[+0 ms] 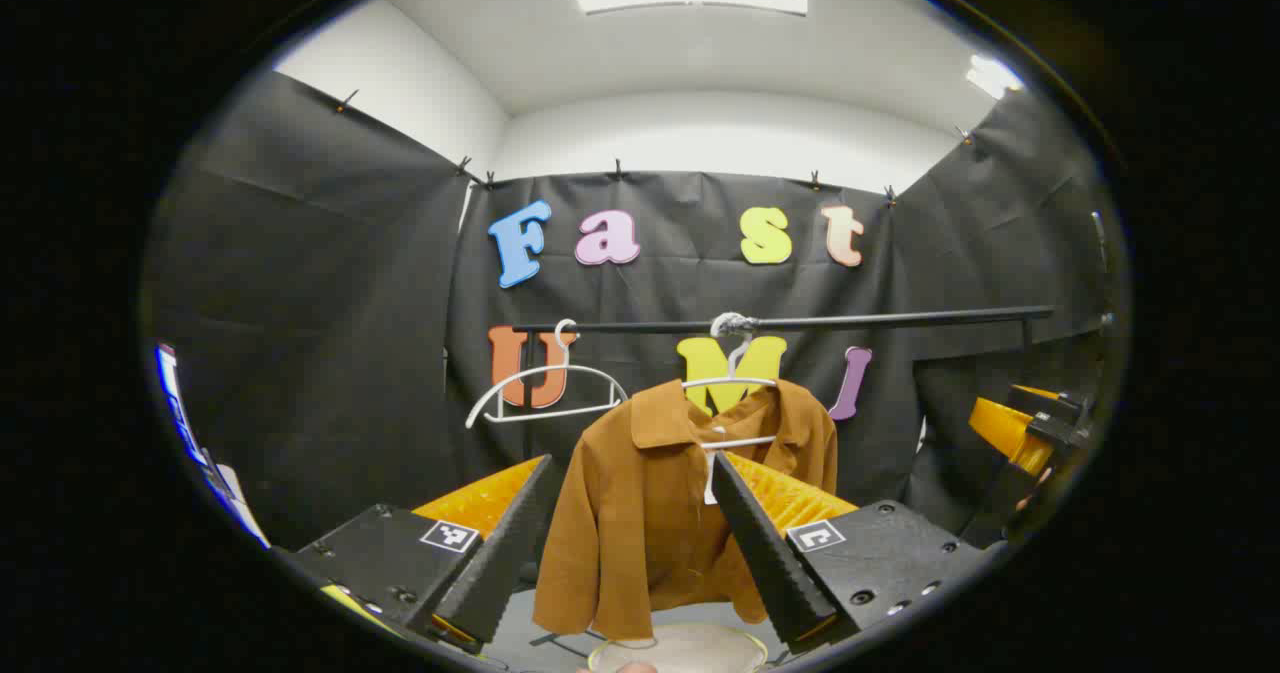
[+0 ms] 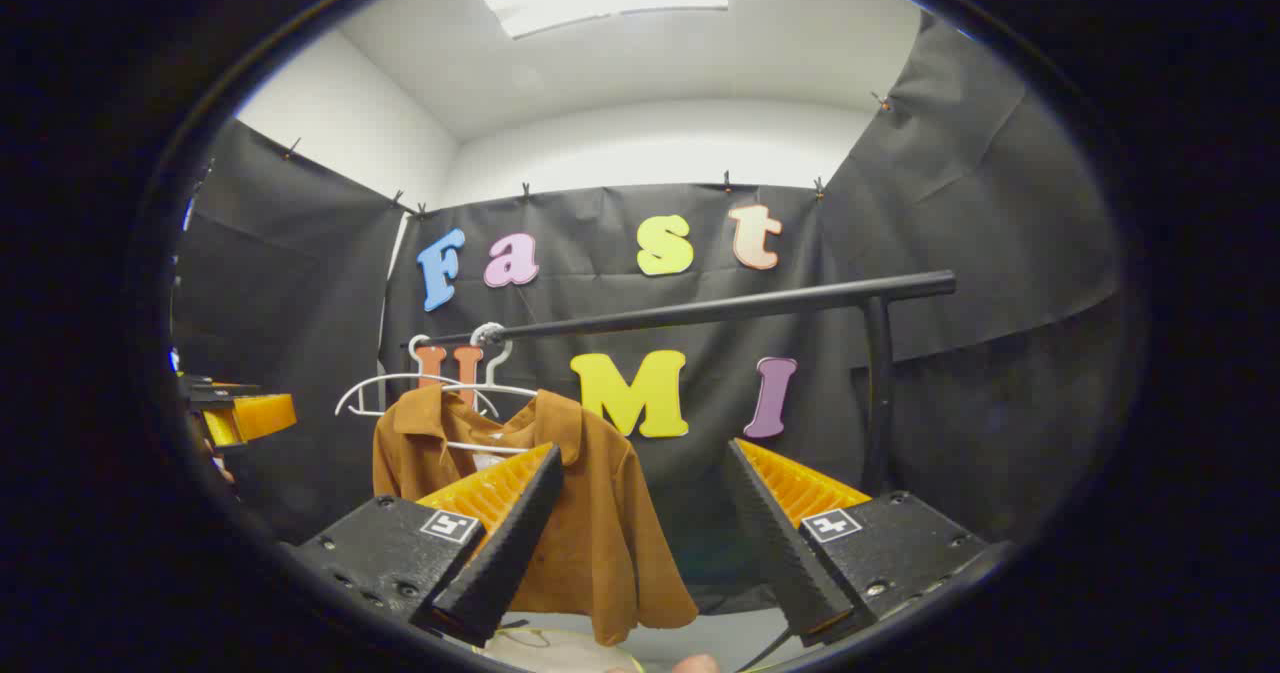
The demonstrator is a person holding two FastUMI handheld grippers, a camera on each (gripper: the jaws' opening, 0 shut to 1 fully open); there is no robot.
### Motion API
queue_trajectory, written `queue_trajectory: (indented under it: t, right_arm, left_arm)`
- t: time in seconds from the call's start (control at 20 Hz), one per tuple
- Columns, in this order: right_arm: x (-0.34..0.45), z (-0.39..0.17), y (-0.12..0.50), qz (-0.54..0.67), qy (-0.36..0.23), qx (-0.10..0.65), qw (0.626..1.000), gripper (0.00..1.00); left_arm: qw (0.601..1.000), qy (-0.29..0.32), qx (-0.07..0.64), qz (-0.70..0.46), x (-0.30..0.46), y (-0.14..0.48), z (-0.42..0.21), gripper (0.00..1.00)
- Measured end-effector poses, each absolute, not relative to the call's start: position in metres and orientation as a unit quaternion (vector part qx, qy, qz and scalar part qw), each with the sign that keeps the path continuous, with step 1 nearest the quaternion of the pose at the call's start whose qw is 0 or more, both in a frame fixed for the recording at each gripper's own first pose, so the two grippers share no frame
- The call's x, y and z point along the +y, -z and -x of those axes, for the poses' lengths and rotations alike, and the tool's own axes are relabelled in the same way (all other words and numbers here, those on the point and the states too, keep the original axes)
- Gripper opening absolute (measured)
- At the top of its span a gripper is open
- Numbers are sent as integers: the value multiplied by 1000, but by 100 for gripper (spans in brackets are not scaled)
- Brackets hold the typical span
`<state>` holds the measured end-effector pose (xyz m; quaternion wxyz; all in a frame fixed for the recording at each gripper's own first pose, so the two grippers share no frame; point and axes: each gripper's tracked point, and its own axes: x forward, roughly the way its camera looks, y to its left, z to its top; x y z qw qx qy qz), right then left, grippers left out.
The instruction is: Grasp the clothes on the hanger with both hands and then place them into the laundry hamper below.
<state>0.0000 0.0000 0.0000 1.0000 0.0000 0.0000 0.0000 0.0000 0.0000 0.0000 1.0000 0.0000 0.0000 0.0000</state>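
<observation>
In the left gripper view, the left gripper point(image 1: 632, 543) is seen at six o'clock with its two fingers spread wide and nothing pinched between them; just beyond, framed in the gap, hangs the brown collared short-sleeved shirt point(image 1: 640, 523). In the right gripper view, the right gripper point(image 2: 640, 543) is likewise spread and empty, and the shirt point(image 2: 590, 523) is found toward eight o'clock, behind its left finger rather than between the two. At the bottom edge, at six o'clock, a pale rounded rim point(image 1: 680, 650) is glimpsed below the shirt; it is judged to be the laundry hamper, though too little is shown to be sure. Farther off, the shirt is carried by a white wire hanger point(image 1: 735, 393) hooked on a black horizontal rail point(image 1: 800, 322), and a second, empty white hanger point(image 1: 545, 393) is hung at ten o'clock of it. The approach is judged to be the step in hand. It is best done if each gripper is brought to its own shoulder of the shirt, the right one being turned toward eight o'clock first; cloth alone should be taken, clear of the wire, so that the garment can be lifted free without the hanger being dragged along.
</observation>
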Motion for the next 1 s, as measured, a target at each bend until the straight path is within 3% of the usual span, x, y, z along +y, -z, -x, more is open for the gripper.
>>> queue_trajectory:
  t: [0.2, 0.3, 0.35, 0.4, 0.55, 1.0]
  right_arm:
    - [-3, -3, 7, 1, -6, 15, 1000, 100]
    - [-8, -2, 5, 9, -6, 10, 1000, 100]
    - [-12, -2, 5, 9, -2, 7, 1000, 100]
    - [-14, -1, 8, 8, 4, 7, 1000, 100]
    - [-6, -1, 14, 4, -5, 15, 1000, 100]
    - [26, -16, 37, -4, -16, 50, 999, 100]
  left_arm:
    - [1000, -7, -2, 1, -3, -1, -1, 100]
    - [1000, -8, -7, 2, -6, -1, -4, 91]
    - [1000, -8, -6, 3, -8, 1, -5, 96]
    - [1000, -5, -3, 3, -11, 2, -5, 93]
    - [1000, -2, -2, -4, -13, 3, -1, 100]
    - [1000, 18, 17, 17, -15, 23, -3, 100]
